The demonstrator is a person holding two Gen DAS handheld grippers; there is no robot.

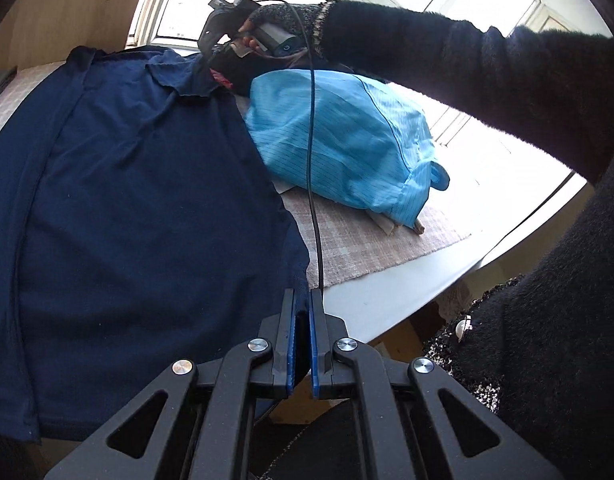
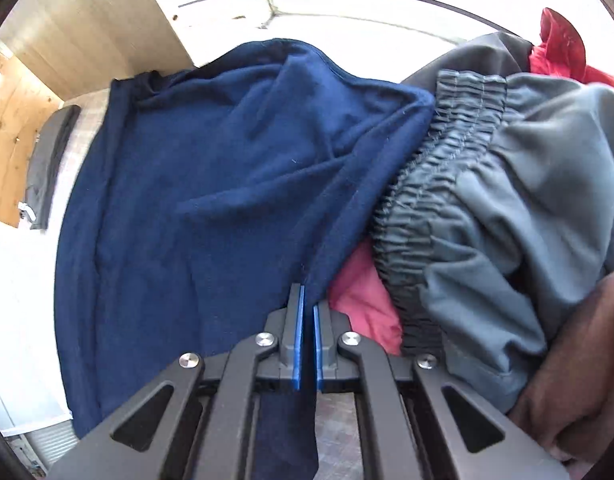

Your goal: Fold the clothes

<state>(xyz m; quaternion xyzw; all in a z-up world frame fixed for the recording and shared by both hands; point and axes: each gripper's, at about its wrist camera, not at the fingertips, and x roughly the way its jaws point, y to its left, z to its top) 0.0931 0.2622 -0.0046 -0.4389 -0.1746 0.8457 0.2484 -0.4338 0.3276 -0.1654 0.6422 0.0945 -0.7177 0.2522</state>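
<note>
Navy-blue knit shirt (image 1: 139, 184) is pinched at its edges by both near-closed grippers, left (image 1: 302, 300) and right (image 2: 309, 296); thin bites may slip, dragging it onto the grey elastic-waisted trousers (image 2: 487, 184).

— What carries the laundry?

— A white table (image 1: 391, 296), covered partly by a pinkish checked cloth (image 1: 371, 240).

— What lies on that cloth?

— A navy T-shirt (image 1: 139, 208) spread wide, one edge hanging over the near side. Just beside it, a light blue pinstriped garment (image 1: 347, 136) in a heap.

— And from the right wrist?

— Grey trousers with an elastic waistband (image 2: 507, 184) touch the navy fabric, pink cloth (image 2: 363, 292) beneath them.
</note>
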